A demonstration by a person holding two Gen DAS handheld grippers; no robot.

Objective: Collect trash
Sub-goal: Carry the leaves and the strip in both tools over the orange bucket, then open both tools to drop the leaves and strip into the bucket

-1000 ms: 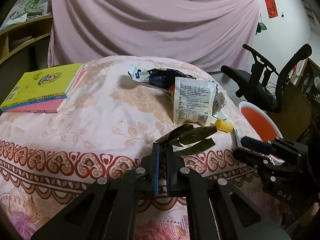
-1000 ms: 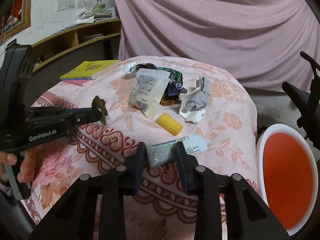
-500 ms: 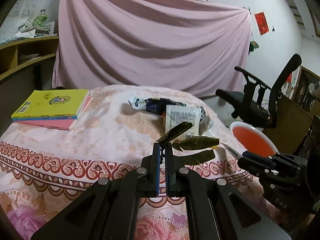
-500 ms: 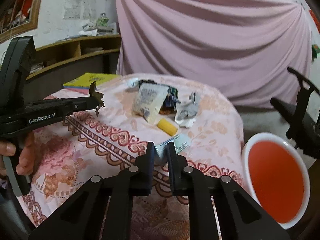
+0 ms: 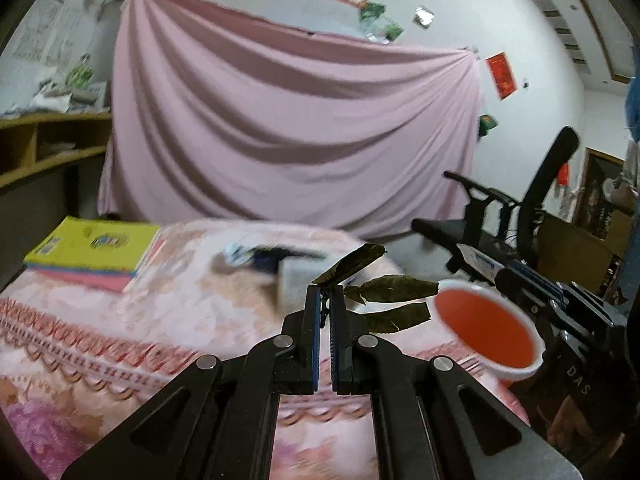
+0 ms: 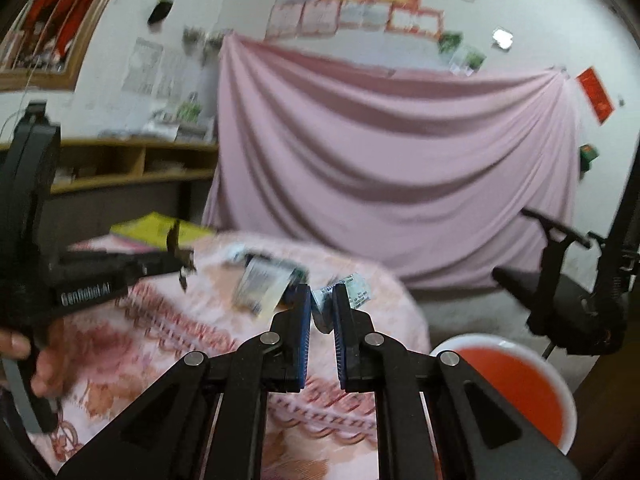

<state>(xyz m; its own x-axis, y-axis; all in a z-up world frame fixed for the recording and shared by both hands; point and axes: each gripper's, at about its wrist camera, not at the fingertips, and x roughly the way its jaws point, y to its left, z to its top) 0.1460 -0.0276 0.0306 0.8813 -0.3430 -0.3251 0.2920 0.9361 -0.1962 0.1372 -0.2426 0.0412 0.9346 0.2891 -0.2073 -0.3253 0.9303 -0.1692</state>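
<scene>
My left gripper [image 5: 325, 294] is shut on the stem of a sprig of dried green leaves [image 5: 384, 290], lifted off the bed and fanning out to the right. My right gripper [image 6: 321, 294] is shut on a crumpled white and green wrapper [image 6: 352, 290], also raised above the bed. In the left wrist view that wrapper [image 5: 478, 261] pokes from the right gripper's tip above the white bin with a red liner [image 5: 486, 326]. The same bin [image 6: 516, 384] sits at lower right of the right wrist view. More wrappers [image 6: 260, 284] lie blurred on the bed.
The bed has a pink patterned cover [image 5: 120, 332]. A yellow book on a pink one [image 5: 96, 250] lies at its left. A black office chair [image 5: 520, 216] stands right of the bin. A pink sheet [image 5: 280, 140] hangs behind. A person's hand [image 6: 36, 364] holds the left gripper.
Both grippers rose from the bed and tilted up. The right gripper closed on the wrapper and lifted it. The leaves went up with the left gripper, toward the bin.
</scene>
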